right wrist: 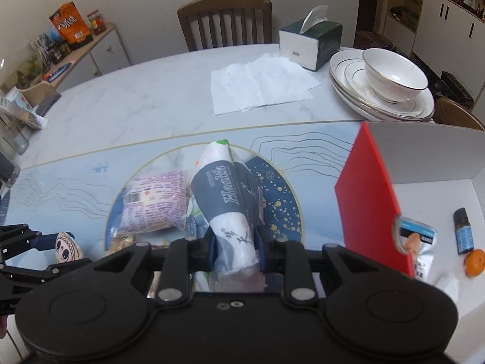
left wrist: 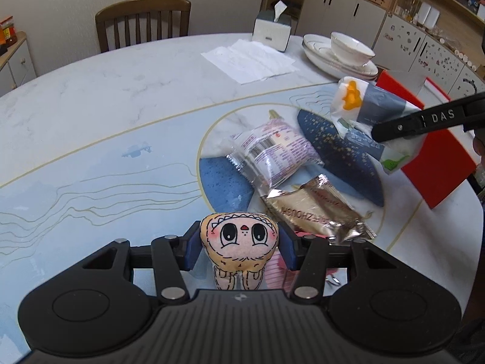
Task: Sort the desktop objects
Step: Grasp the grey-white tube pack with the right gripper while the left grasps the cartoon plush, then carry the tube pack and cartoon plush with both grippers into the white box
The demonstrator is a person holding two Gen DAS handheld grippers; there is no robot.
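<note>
Right now your left gripper (left wrist: pixel 239 250) is clamped on a small plush doll (left wrist: pixel 239 242), its blue pads pressing the doll's head from both sides, face toward the camera, legs hanging below. Your right gripper (right wrist: pixel 235 251) is closed tight on a white and grey tissue pack (right wrist: pixel 225 200), which sticks out forward past the fingertips above the table (left wrist: pixel 91 97).

Beneath and ahead of the doll, the pile sits on the round medallion in the table's pattern: a clear wrapper with purple print (left wrist: pixel 269 154) lies across a brown foil snack bar (left wrist: pixel 315 209), the two overlapping at their near corners. A pink striped item shows just under the left gripper, too hidden to name.

To your right stands a box with a red outer wall (right wrist: pixel 369 206) and a white inside. In it lie a small dark bottle (right wrist: pixel 462 232), an orange fruit (right wrist: pixel 475 262) touching the bottle's near end, and a silver sachet (right wrist: pixel 419 242) against the red wall.

Farther back rest loose tissues (right wrist: pixel 260 85), a tissue box (right wrist: pixel 309 44), and a bowl (right wrist: pixel 394 74) on stacked plates (right wrist: pixel 348 91). A wooden chair (right wrist: pixel 224 19) stands behind the table.
</note>
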